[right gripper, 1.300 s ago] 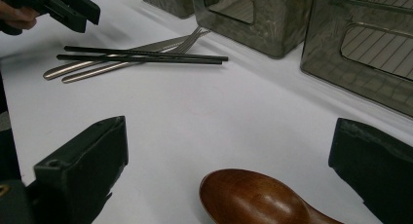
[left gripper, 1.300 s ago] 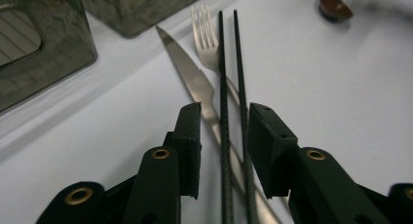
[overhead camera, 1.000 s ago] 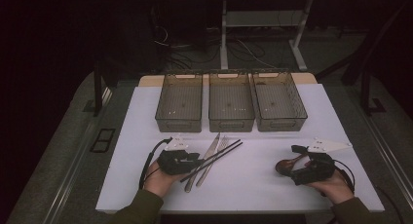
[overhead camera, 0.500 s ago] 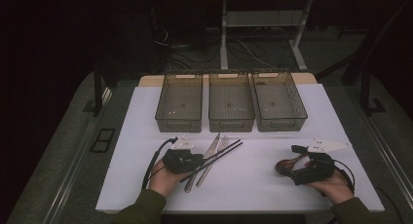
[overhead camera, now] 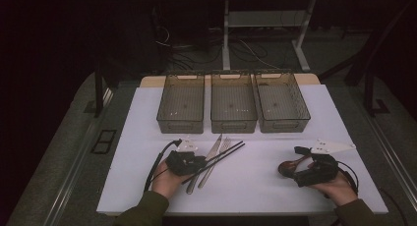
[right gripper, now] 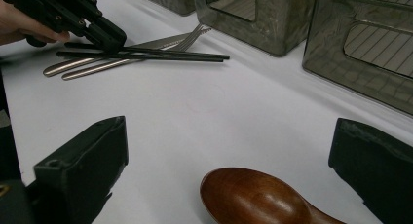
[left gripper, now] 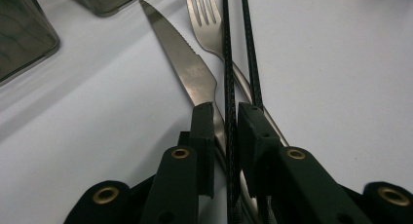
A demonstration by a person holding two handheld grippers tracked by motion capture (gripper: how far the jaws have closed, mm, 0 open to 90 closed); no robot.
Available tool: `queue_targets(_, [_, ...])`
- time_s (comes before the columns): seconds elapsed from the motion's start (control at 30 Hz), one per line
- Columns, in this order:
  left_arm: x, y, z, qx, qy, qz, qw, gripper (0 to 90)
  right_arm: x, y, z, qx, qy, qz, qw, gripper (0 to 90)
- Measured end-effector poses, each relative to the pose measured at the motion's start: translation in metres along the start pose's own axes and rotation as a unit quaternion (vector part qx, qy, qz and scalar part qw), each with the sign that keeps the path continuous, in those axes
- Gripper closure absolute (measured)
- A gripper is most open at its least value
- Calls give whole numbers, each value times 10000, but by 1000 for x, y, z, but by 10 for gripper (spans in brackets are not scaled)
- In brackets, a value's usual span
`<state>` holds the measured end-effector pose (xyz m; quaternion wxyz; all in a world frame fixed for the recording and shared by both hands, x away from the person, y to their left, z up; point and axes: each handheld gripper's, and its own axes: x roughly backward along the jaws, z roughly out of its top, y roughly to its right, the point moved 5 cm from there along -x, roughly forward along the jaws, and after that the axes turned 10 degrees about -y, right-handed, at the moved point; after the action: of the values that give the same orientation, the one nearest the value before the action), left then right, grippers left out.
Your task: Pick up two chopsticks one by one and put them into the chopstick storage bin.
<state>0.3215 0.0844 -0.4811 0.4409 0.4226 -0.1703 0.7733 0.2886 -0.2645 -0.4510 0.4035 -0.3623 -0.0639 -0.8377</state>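
Note:
Two black chopsticks [overhead camera: 223, 156] lie across a steel knife [overhead camera: 212, 150] and a fork [overhead camera: 222, 148] on the white mat. My left gripper [overhead camera: 199, 162] is down on their handle ends. In the left gripper view its jaws [left gripper: 226, 121] have just been closing around one chopstick [left gripper: 226, 48]. A thin gap still shows on the left side. The second chopstick [left gripper: 248, 48] runs outside the right jaw. My right gripper [overhead camera: 296, 165] rests at the right, open wide. The brown wooden spoon [right gripper: 253, 197] has its bowl lying between the jaws [right gripper: 231, 136] untouched.
Three clear mesh bins [overhead camera: 180, 126], [overhead camera: 233, 127], [overhead camera: 282, 127] stand side by side behind the cutlery. The white mat [overhead camera: 255, 186] has bare room between my two hands. Dark floor, cables and table legs lie beyond the far edge.
My left hand has edged slightly to the right, onto the chopsticks' near ends. The right hand and the spoon have stayed put.

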Motion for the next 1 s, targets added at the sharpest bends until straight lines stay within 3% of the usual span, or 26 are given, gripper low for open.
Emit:
queue_targets(0.53, [3, -1, 0, 27, 113, -21, 9999, 829, 0, 0, 0, 0, -3, 5, 10000, 3])
queue_targets(1.0, [4, -2, 1, -157, 113, -6, 9998, 848, 0, 0, 0, 1, -8, 11, 10000, 3])
